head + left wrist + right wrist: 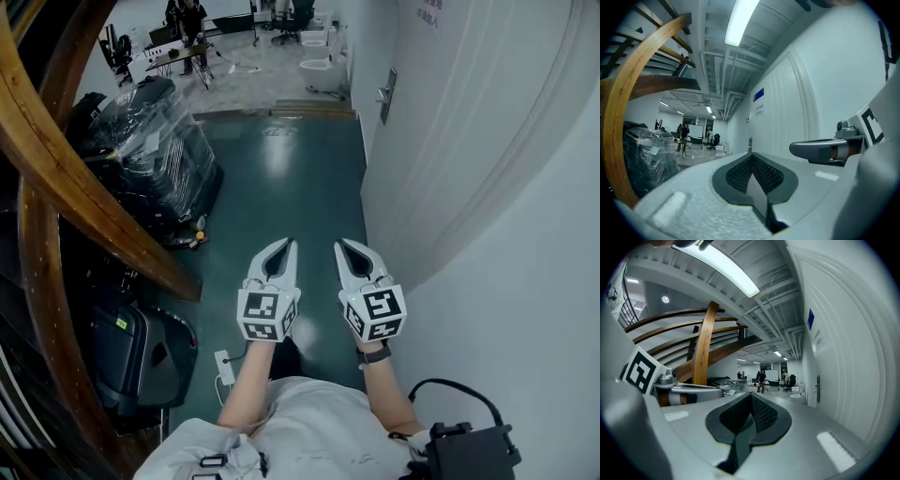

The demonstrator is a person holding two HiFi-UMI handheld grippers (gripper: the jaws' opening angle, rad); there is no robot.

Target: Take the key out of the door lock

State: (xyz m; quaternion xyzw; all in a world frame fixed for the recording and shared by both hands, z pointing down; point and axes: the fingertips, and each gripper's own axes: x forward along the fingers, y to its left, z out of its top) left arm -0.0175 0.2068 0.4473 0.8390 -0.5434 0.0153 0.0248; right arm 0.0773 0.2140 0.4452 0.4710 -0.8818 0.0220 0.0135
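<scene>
A white door (450,141) fills the right side of the head view, with a metal handle and lock plate (386,94) on its far edge. At this distance I cannot make out a key. The same lock plate (750,143) shows small and far ahead in the left gripper view, and the lock plate (818,390) sits right of centre in the right gripper view. My left gripper (286,245) and right gripper (345,246) are held side by side over the green floor, well short of the door handle. Both are shut with nothing between the jaws.
A curved wooden stair beam (84,202) crosses the left. Beneath it stand a plastic-wrapped black machine (150,150) and a dark case (141,352). A white power strip (224,367) lies on the floor. Far back are white toilets (323,70) and people at a table (183,37).
</scene>
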